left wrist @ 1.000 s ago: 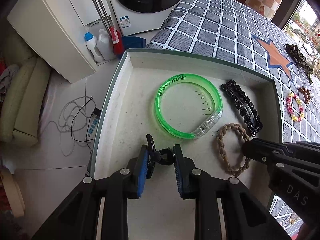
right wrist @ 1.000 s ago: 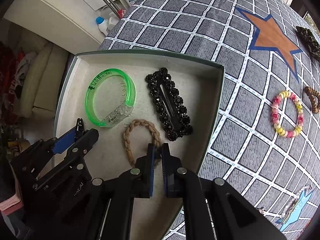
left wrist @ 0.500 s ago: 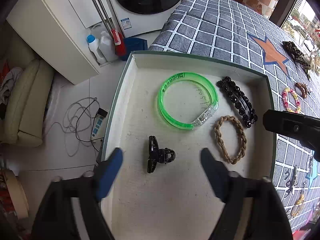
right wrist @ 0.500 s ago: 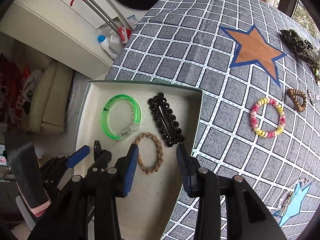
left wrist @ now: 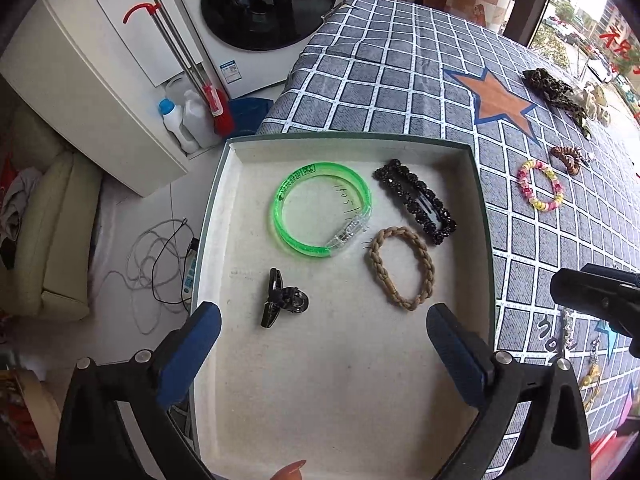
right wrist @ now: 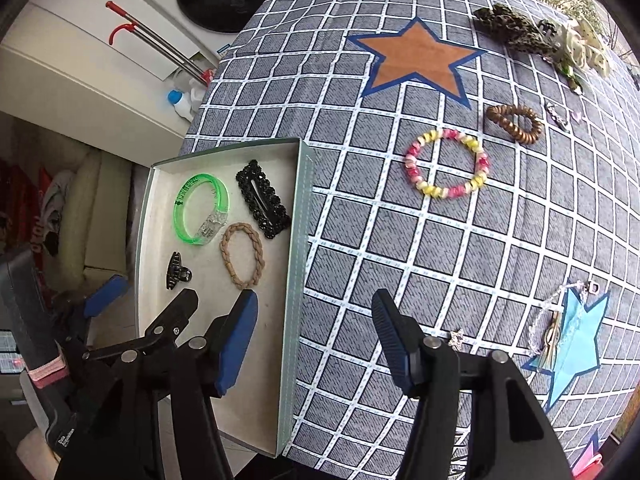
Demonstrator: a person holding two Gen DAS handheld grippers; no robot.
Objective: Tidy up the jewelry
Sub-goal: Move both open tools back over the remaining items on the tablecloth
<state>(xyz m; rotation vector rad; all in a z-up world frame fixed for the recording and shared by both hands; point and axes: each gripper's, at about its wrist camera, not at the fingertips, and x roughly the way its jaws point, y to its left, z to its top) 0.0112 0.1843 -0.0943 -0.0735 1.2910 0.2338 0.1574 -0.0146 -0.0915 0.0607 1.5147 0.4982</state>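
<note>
A shallow white tray (left wrist: 360, 400) (right wrist: 298, 240) sits at the table's left edge. In it lie a green bangle (left wrist: 322, 214) (right wrist: 202, 208), a black beaded barrette (left wrist: 416, 200) (right wrist: 264, 200), a braided tan hair tie (left wrist: 402, 268) (right wrist: 242, 256) and a small black claw clip (left wrist: 282, 298) (right wrist: 176, 270). My left gripper (left wrist: 324, 344) (right wrist: 146, 300) is open and empty above the tray, near the claw clip. My right gripper (right wrist: 316, 344) is open and empty over the tray's right wall. A pink-yellow bracelet (right wrist: 446, 164) (left wrist: 540, 186) lies on the cloth.
On the checked cloth lie a brown spiral hair tie (right wrist: 514, 122), a leopard scrunchie (right wrist: 516, 34), a cream bow (right wrist: 584, 50) and a chain bracelet (right wrist: 556, 320) on a light blue star. A washing machine (left wrist: 272, 4) and bottles (left wrist: 176, 124) stand past the table's edge.
My left gripper has let go of the black claw clip in the tray, opened wide and drawn back. My right gripper has opened, let go of the braided tie and pulled back to the right.
</note>
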